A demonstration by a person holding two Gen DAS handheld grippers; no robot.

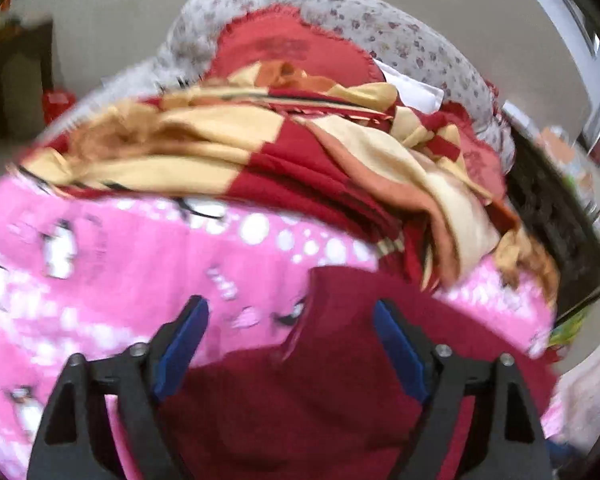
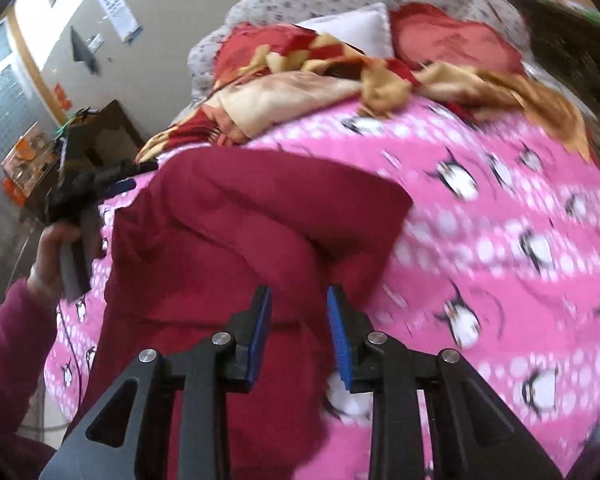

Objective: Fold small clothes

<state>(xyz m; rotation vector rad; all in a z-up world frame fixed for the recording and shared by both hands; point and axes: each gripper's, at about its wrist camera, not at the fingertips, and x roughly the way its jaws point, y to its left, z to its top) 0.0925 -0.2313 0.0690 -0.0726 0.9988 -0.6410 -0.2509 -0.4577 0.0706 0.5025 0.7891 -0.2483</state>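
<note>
A dark red garment [image 2: 228,232] lies partly folded on a pink penguin-print bedspread [image 2: 500,220]. In the left wrist view the garment [image 1: 320,380] fills the lower middle. My left gripper [image 1: 290,312] is open and empty, its blue pads wide apart just above the cloth. It also shows in the right wrist view [image 2: 128,178], held in a hand at the garment's left edge. My right gripper [image 2: 298,296] is open with a narrower gap, hovering over the garment's near fold, holding nothing.
A crumpled red-and-cream blanket [image 1: 280,152] lies across the far side of the bed, with a red cushion [image 1: 288,52] and a floral grey pillow [image 1: 400,40] behind it. A dark cabinet [image 2: 104,128] stands left of the bed. A dark headboard or shelf [image 1: 548,220] is at the right.
</note>
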